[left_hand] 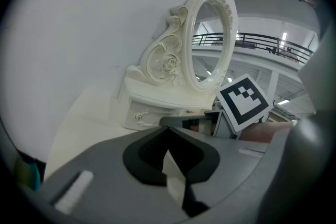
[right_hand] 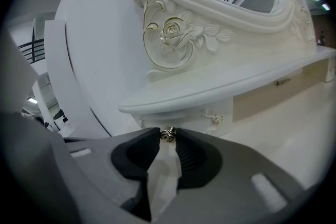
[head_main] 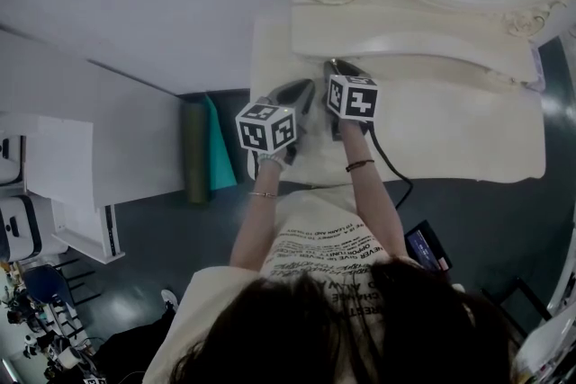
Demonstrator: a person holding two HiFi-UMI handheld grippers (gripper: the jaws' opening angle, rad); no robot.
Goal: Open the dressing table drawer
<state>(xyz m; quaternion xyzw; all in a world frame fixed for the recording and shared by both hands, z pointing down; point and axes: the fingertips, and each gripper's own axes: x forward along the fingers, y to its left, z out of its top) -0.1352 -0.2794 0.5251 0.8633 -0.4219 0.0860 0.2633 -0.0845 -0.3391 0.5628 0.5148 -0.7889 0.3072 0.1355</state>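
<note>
Right gripper view: right claw [right_hand: 168, 137] is clenched on the small metal knob [right_hand: 168, 133] of the dressing table drawer [right_hand: 185, 116], knob pinched right at the pad tips. Drawer sits under the end of the curved shelf [right_hand: 226, 84], below the carved rose [right_hand: 172, 30] on the mirror frame, at the back of the tabletop [head_main: 450, 144]. Can't tell whether the drawer is out of its box at all.

Left gripper view: left claw [left_hand: 168, 129] clenched tip to tip, nothing between. Drawer box is ahead of it, apart from the tips. Right claw's marker cube [left_hand: 244, 102] shows just to its right.

Head view: both claws side by side over the tabletop's left part. Left one is slightly nearer the person, right one reaches up to the shelf.
</note>
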